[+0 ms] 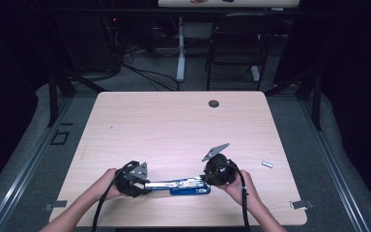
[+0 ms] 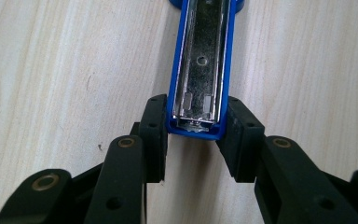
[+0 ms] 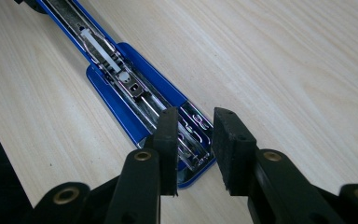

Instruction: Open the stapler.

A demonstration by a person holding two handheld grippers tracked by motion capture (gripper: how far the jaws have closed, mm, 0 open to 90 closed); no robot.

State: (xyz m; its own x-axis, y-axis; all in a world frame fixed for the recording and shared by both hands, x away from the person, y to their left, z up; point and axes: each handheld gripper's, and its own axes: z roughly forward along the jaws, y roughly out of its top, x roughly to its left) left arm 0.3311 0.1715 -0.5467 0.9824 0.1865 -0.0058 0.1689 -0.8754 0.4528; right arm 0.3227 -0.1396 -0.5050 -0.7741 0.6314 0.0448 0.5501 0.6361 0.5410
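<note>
A blue stapler (image 1: 181,185) lies flipped open along the near edge of the table (image 1: 174,125). The left tool (image 2: 196,140) pinches the stapler's end. The right tool (image 3: 195,149) stands spread over the stapler's opposite end, not gripping.

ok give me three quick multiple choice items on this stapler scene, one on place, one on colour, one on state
1. Where on the table does the stapler lie?
A. near the person's edge
B. by the far edge
C. at the far left corner

2. What colour is the stapler's casing?
A. red
B. blue
C. yellow

3. How is the stapler?
A. closed
B. swung open flat, metal channel showing
C. standing on end

Answers:
1 A: in the high view it lies between the left gripper and right gripper, close to the near edge.
2 B: both gripper views show blue edging around the metal.
3 B: its two halves stretch out in one line, with the left gripper's jaws clamped on one end.
</note>
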